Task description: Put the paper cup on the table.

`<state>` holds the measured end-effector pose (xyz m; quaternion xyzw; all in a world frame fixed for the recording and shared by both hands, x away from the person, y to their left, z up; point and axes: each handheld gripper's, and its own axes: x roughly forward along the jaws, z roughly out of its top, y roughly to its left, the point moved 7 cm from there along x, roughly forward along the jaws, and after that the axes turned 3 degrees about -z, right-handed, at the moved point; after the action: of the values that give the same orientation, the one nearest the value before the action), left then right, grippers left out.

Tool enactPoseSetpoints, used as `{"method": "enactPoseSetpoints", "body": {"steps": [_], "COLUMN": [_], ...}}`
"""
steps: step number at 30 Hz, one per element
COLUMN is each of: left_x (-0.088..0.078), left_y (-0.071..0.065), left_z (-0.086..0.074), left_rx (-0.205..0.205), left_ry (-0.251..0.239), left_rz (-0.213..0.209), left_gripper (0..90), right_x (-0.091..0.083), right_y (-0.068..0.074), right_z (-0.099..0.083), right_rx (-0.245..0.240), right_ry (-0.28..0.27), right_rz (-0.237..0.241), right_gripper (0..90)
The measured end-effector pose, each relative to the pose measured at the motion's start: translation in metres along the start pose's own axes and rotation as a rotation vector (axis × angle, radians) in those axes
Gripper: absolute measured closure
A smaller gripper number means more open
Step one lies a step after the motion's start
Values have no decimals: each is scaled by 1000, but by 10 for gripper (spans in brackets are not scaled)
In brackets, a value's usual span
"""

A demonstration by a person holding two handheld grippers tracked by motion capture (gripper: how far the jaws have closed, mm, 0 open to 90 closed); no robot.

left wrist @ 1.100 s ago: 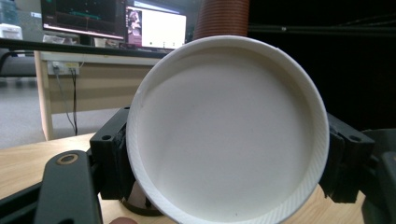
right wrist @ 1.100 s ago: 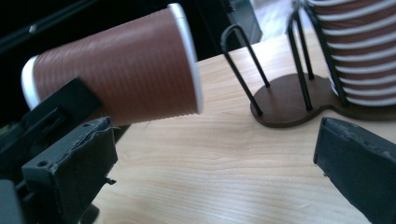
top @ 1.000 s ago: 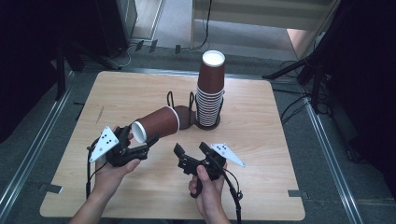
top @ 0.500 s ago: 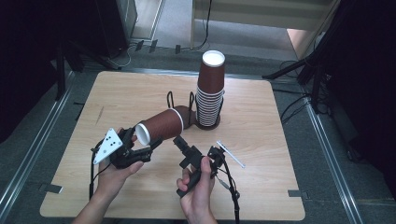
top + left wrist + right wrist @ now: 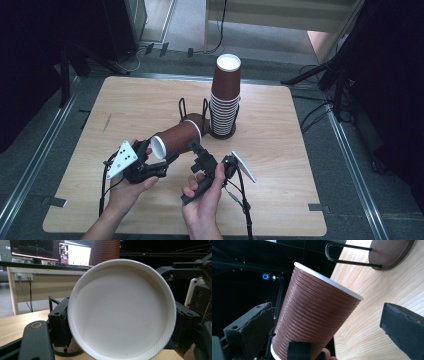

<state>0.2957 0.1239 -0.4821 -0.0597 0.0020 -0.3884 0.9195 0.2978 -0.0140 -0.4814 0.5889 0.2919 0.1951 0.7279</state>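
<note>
A brown ribbed paper cup point(image 5: 176, 137) lies on its side above the table. Its white base point(image 5: 120, 307) faces my left gripper point(image 5: 159, 161), which is shut on the cup's base end. A black pad point(image 5: 60, 325) sits at the base's left edge. My right gripper point(image 5: 194, 149) comes in from the right and stands open. Its two foam pads point(image 5: 249, 332) stand on either side of the cup point(image 5: 314, 315) without touching it. The cup's white mouth rim point(image 5: 329, 281) points toward the holder.
A tall stack of the same cups point(image 5: 225, 95) stands in a black wire holder point(image 5: 182, 107) at the middle back of the wooden table point(image 5: 300, 175). Both forearms come in from the near edge. Dark floor and stands surround the table.
The right gripper has rolled so its grey plate stands on edge, and its jaws have swung up around the cup. The left gripper and the cup have hardly moved.
</note>
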Motion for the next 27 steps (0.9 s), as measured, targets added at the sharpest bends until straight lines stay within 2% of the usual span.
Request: {"method": "enactPoseSetpoints", "body": {"steps": [6,10,12,23,27], "left_x": [2,3,3,4,4], "left_y": [-4,-7,-8,-11,-11], "left_z": [-2,-3,-3,-3,-3], "left_rx": [11,19,30,39,40], "left_ry": [3,2,2,-1,1], "left_rz": [-8,-14,-15,-25,-28], "left_gripper": [224,224,225,226,227], "right_x": [3,4,5,14,17], "right_y": [1,1,0,3,2], "right_z": [1,1,0,6,8], "right_rx": [86,126,130,211,221], "right_ry": [5,8,2,14,12], "right_rz": [19,16,0,23,18], "right_gripper": [0,0,0,0,0]}}
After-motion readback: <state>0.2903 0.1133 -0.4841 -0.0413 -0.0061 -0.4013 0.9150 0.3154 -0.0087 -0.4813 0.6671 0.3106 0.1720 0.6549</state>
